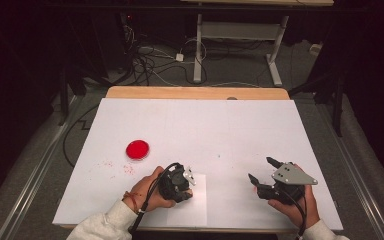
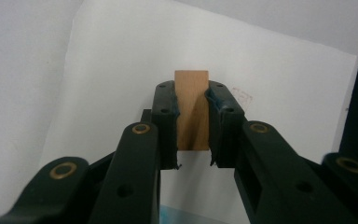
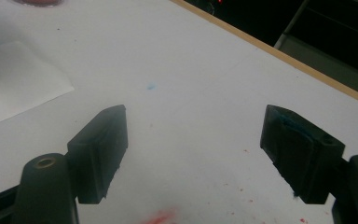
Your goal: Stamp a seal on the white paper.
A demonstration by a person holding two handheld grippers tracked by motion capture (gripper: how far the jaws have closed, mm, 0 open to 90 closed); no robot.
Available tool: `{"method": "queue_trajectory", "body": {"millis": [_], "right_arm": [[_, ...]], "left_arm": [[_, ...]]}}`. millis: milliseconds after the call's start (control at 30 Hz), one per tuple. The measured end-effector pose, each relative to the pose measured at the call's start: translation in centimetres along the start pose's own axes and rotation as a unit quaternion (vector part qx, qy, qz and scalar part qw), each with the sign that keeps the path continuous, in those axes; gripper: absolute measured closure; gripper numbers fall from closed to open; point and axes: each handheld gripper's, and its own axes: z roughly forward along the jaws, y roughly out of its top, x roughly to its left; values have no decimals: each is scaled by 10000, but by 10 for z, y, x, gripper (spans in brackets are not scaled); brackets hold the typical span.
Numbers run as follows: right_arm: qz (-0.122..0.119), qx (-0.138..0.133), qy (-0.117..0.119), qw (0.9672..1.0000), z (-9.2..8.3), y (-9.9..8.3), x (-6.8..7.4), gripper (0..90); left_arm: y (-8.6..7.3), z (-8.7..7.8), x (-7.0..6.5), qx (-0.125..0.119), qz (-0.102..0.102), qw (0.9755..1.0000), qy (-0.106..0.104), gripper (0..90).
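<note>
My left gripper (image 1: 185, 192) (image 2: 191, 93) is shut on a small wooden block (image 2: 192, 109), held upright between the jaws and pointed down at a loose white paper sheet (image 1: 195, 207) (image 2: 270, 84) near the table's front edge. A faint square outline mark (image 2: 242, 96) shows on that sheet beside the block. A round red dish (image 1: 137, 149) lies on the table to the far left of the left hand. My right gripper (image 1: 261, 170) (image 3: 193, 135) is open wide above the white table cover at the front right, with nothing between its jaws.
Red specks and smudges (image 1: 125, 168) dot the white cover (image 1: 205, 125) near the dish, and a red smear (image 3: 161, 217) lies under the right gripper. A small blue spot (image 3: 151, 86) marks the middle. The table's wooden far edge (image 1: 195, 92) borders a floor with cables.
</note>
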Motion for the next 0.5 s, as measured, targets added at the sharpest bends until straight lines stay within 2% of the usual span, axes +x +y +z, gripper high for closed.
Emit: {"method": "queue_trajectory", "body": {"millis": [500], "right_arm": [[-6,-1,11,10000,0,0,0,235]], "left_arm": [[0,0,-1,8,3,10000,31,739]]}}
